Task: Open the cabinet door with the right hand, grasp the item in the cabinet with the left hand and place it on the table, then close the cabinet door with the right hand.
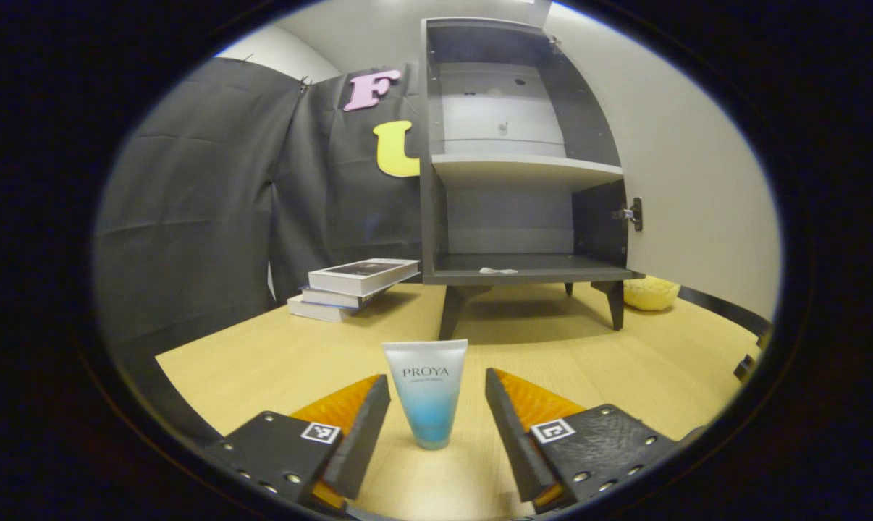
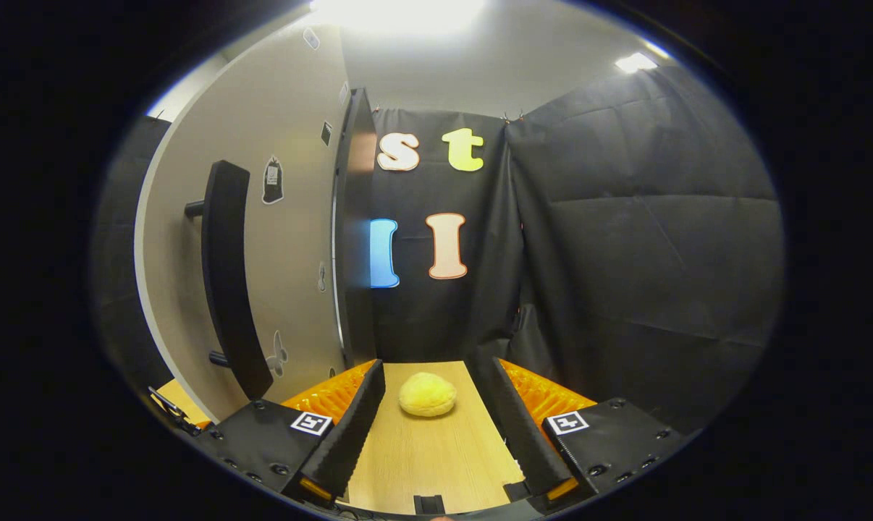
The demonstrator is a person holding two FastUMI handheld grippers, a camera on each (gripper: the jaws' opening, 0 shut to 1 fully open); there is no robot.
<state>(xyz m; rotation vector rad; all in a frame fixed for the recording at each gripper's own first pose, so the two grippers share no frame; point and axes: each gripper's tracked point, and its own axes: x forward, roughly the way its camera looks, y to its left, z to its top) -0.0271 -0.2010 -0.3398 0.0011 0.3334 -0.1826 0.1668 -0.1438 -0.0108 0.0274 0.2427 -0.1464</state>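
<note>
Your cabinet [image 1: 509, 159] stands open on the table [image 1: 277, 362], and the tube [image 1: 427, 394] stands upright on the wood in front of it.

Largest first: the grey cabinet on short legs shows you two bare shelves, and in the right gripper view its pale door [image 2: 292, 217] with the dark bar handle [image 2: 230, 275] swings out just left of your right gripper [image 2: 431, 427], whose jaws are spread apart around nothing. Your left gripper [image 1: 436, 423] is spread too, the tube between its fingers with a gap on each side. The tube is white fading to blue, cap down. A stack of books [image 1: 353, 286] sits left of the cabinet; a yellow plush lump [image 2: 427, 394] lies on the table ahead of your right gripper.
</note>
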